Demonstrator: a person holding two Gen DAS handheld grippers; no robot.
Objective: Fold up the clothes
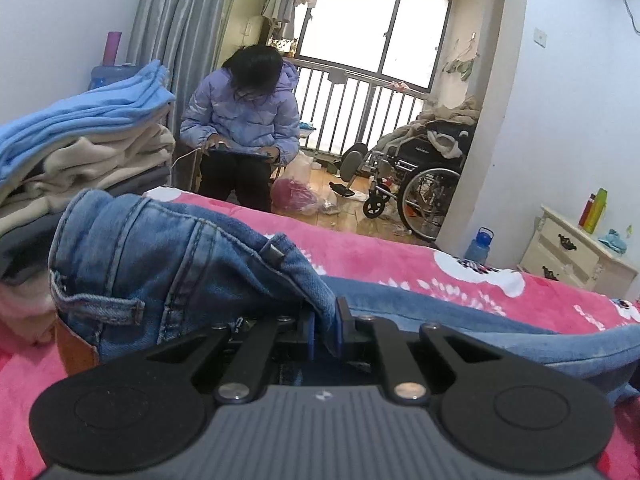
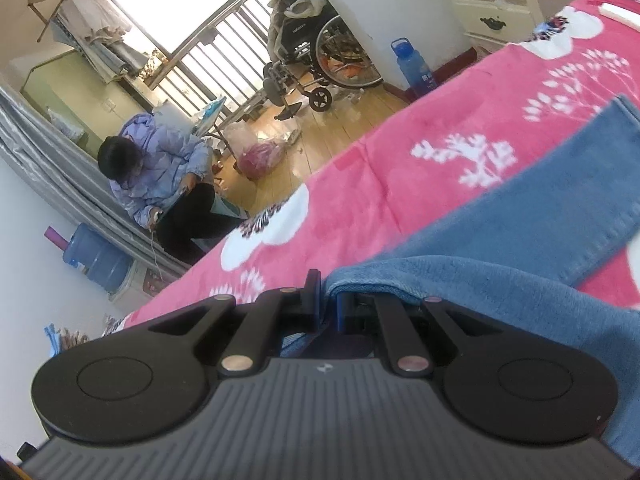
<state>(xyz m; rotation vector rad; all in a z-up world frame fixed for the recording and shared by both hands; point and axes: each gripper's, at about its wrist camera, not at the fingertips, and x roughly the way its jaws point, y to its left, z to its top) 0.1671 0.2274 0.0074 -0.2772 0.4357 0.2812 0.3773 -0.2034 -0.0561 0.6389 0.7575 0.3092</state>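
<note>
Jeans [image 1: 168, 264]: faded blue denim with pale stitched seams, a belt loop and a brown leather patch at the waistband; they lie on the bed, the waist end bunched up and raised in front of my left tool, one leg stretching flat across the blanket.
Denim on the right: in the right wrist view the fabric looks softer and plainer, draped over the right side of my tool, with a hemmed leg running off toward the upper right.
Left tool [image 1: 325, 330]: clenched on a fold of the jeans, cloth pinched between the blue pads.
Right tool [image 2: 327, 300]: clamped on an edge of the jeans, fabric caught between the fingers.
Blanket [image 1: 400, 256]: bright pink, fleecy, with white flower and branch prints, covering the bed under the jeans.
Folded pile [image 1: 80, 140]: blue and cream cloth stacked to the left of the jeans.
Person [image 1: 240, 120]: seated beyond the bed in a lilac puffer jacket, bent over a tablet.
Wheelchair [image 1: 420, 176]: near the barred window, heaped with clothes.
Nightstand [image 1: 568, 252]: cream, beside the bed, bottles on top.
</note>
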